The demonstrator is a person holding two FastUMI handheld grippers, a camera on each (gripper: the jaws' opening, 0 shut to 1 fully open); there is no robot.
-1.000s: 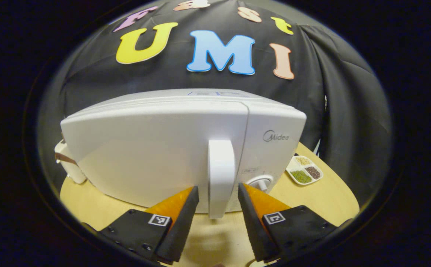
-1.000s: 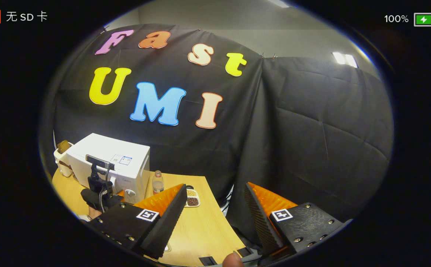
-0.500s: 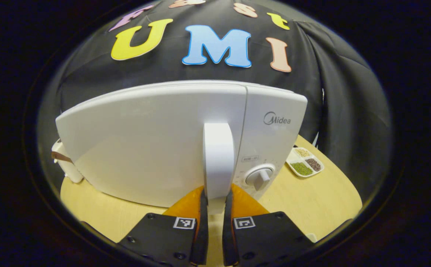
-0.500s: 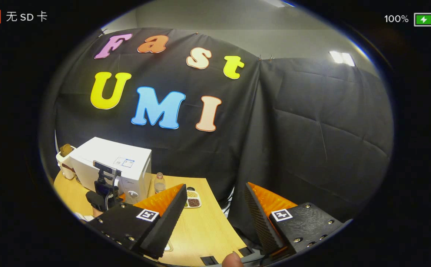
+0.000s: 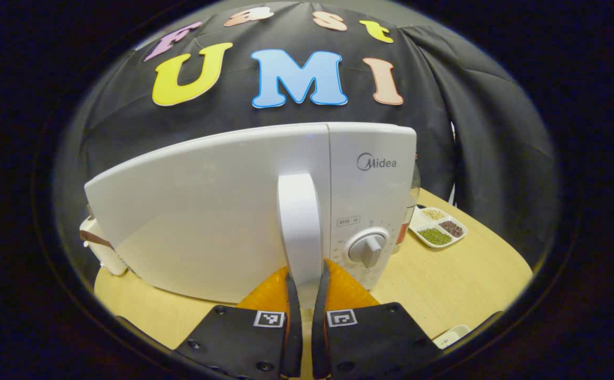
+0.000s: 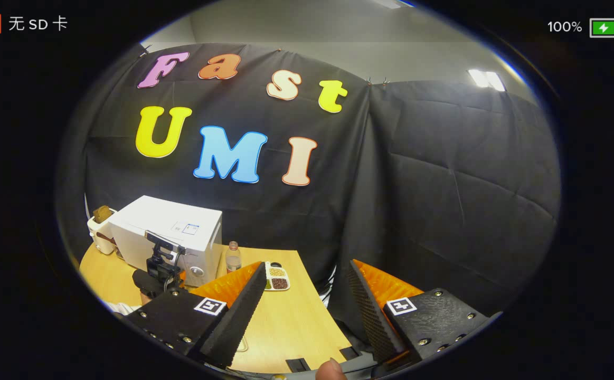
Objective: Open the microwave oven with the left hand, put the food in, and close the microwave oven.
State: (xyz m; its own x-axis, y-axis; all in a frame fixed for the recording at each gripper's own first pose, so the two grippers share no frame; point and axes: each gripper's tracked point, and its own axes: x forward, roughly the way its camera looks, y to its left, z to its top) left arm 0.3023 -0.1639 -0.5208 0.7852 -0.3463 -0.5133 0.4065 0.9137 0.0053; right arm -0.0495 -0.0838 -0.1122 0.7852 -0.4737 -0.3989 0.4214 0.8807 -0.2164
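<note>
Clamping both fingers on the door handle [image 5: 300, 221] of the white microwave oven [image 5: 254, 206] on the counter [image 5: 444, 285], the left gripper [image 5: 307, 285] grips it while the right gripper [image 6: 307, 295] hangs apart-fingered, well away.

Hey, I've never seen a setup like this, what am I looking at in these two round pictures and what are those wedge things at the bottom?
There is no robot arm here. A person holds a two-finger gripper in each hand, and each gripper carries a fisheye camera looking along its own fingers; those are the wedges.

In the left gripper view, the left gripper is shut on the handle of a white microwave, whose door looks closed. The microwave stands on a wooden table, with a divided dish of grains to its right.

The right gripper view is taken from farther back. The right gripper is open, holds nothing and hangs above the table. That view also shows the left gripper at the microwave and a bottle beside the microwave.
</note>
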